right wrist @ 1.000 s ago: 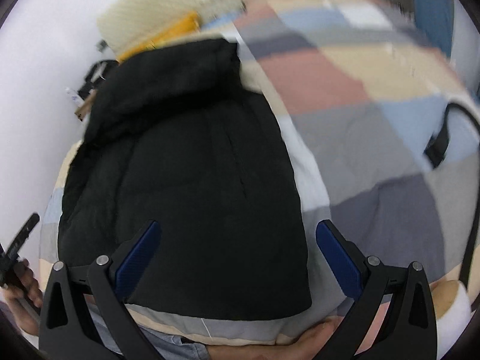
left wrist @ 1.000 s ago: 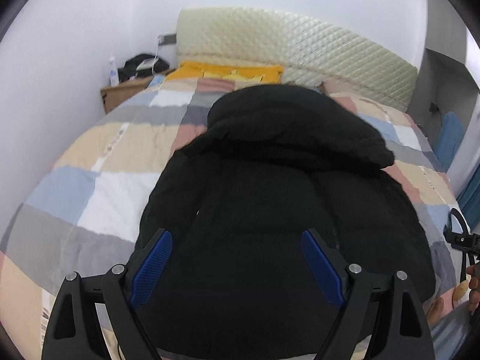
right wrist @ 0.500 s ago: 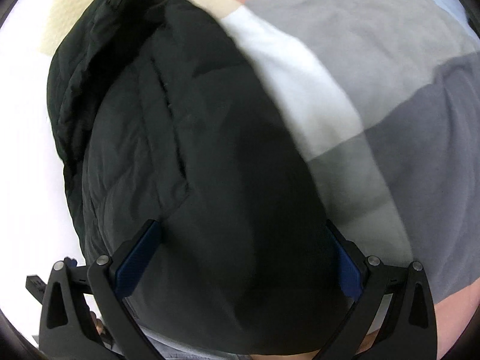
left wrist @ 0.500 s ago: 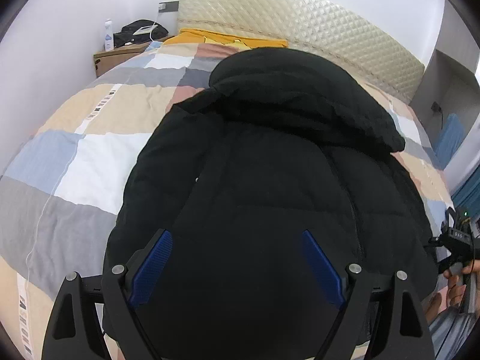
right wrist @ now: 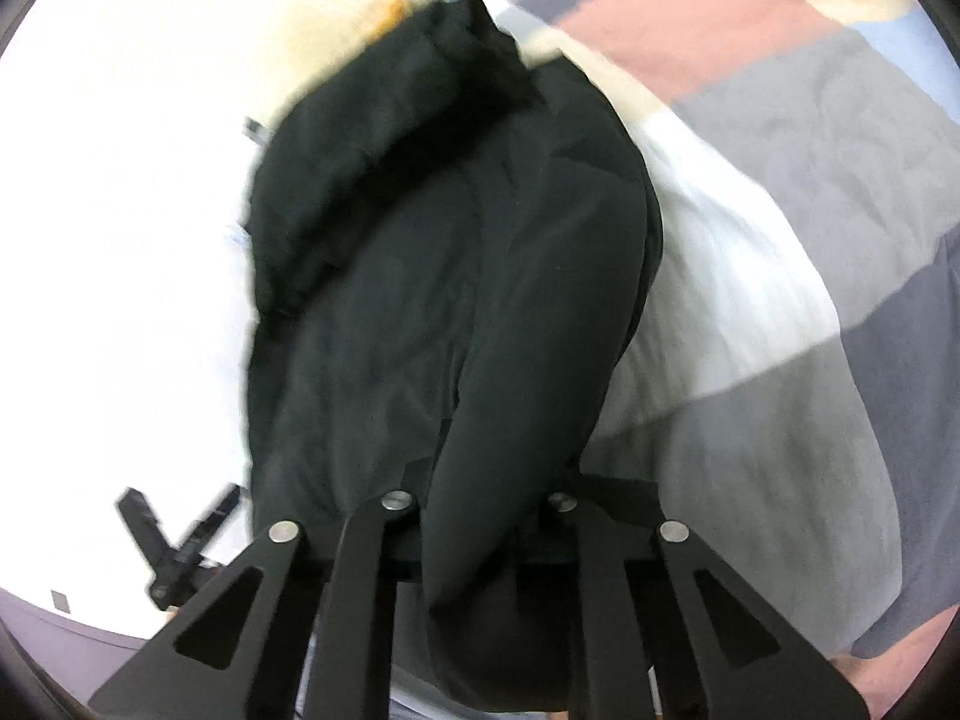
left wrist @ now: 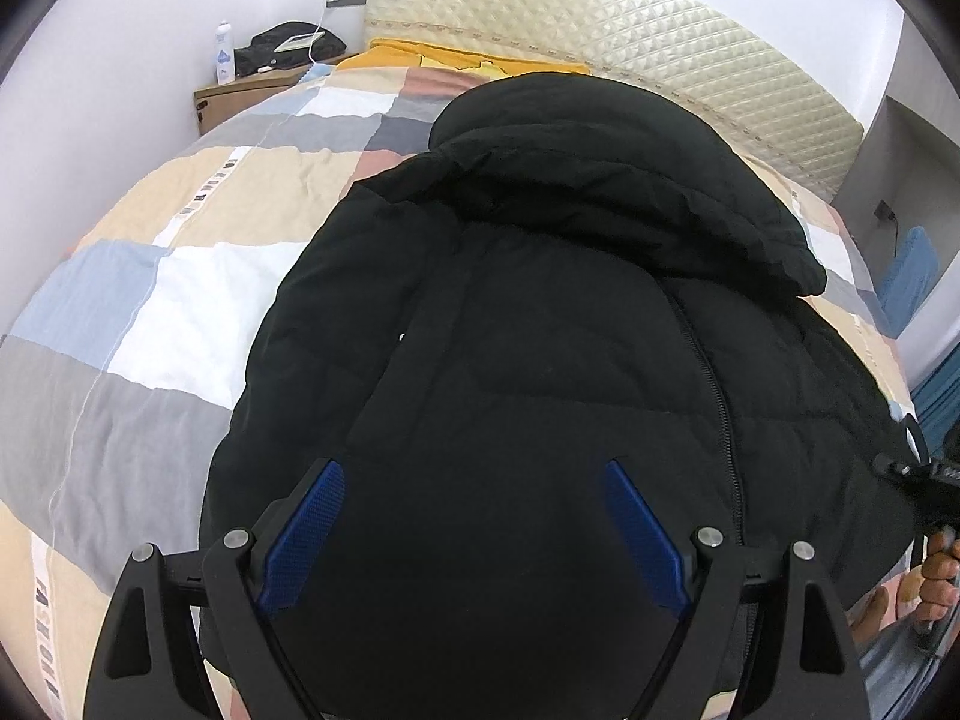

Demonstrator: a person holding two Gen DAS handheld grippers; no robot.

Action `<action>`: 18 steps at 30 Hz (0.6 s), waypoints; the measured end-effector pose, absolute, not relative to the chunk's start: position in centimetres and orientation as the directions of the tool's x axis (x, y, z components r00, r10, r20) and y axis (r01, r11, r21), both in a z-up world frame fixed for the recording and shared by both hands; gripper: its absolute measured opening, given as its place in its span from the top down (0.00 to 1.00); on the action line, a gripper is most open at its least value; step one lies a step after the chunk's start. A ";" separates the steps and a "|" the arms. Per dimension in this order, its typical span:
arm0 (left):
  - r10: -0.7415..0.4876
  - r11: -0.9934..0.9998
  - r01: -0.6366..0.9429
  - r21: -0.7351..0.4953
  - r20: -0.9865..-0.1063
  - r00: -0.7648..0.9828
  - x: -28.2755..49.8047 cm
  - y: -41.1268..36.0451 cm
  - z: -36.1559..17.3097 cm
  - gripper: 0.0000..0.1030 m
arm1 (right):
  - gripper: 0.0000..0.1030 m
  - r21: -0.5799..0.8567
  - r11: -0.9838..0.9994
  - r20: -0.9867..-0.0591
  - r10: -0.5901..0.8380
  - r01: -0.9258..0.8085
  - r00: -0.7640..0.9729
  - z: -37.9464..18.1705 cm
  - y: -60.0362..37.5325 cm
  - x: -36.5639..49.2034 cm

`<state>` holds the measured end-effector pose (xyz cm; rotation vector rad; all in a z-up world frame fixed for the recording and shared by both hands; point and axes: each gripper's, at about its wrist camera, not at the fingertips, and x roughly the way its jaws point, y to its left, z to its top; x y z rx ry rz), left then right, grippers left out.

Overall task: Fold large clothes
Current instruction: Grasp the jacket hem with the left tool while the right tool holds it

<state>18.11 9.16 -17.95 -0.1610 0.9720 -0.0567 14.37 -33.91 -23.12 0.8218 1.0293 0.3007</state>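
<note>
A black puffer jacket (left wrist: 540,330) lies zipped along the bed, hood toward the headboard. My left gripper (left wrist: 474,468) hovers over its lower left part, open, with both blue pads (left wrist: 312,516) bare and only the jacket's flat surface below them. My right gripper (right wrist: 480,498) is at the jacket's lower right edge. Its jaws are closing and stand close together, with a thick fold of the jacket (right wrist: 510,360) pinched between them; the fabric hides the pads. The right gripper's tip (left wrist: 912,471) shows at the left wrist view's right edge.
The jacket rests on a patchwork quilt (left wrist: 180,276) that covers the whole bed. A quilted cream headboard (left wrist: 600,42) and a yellow cloth (left wrist: 456,57) are at the far end. A nightstand (left wrist: 252,90) with a bottle (left wrist: 224,60) stands at the back left.
The right gripper's jaws went from wide open above the jacket's hem to closed on a fold of it, and it dropped and tilted. The left gripper sank nearer the jacket, still open.
</note>
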 end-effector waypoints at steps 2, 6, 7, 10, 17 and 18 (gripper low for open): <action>-0.134 0.984 -0.023 -0.176 -0.819 0.557 18.2 9.3 -18.0 0.15 | 0.89 0.753 0.645 -0.599 0.590 0.130 0.542 -22.4 -34.3 14.3; -0.177 0.969 -0.050 -0.241 -0.825 0.536 18.6 10.5 -18.5 0.15 | 0.90 0.765 0.630 -0.581 0.585 0.133 0.566 -21.9 -35.1 14.2; -0.187 0.965 -0.059 -0.254 -0.833 0.521 18.7 11.0 -18.5 0.15 | 0.90 0.760 0.635 -0.588 0.580 0.140 0.564 -21.9 -34.8 14.3; -0.236 0.954 -0.055 -0.294 -0.851 0.469 19.5 12.6 -18.1 0.15 | 0.90 0.741 0.656 -0.609 0.566 0.144 0.556 -21.9 -34.6 14.5; -0.412 0.865 -0.141 -0.482 -0.841 0.352 21.7 20.7 -18.0 0.15 | 0.88 0.740 0.635 -0.644 0.569 0.225 0.512 -23.6 -35.2 14.8; -0.463 0.834 -0.151 -0.530 -0.822 0.331 22.0 22.0 -18.6 0.15 | 0.85 0.739 0.634 -0.645 0.569 0.228 0.511 -23.7 -35.2 14.9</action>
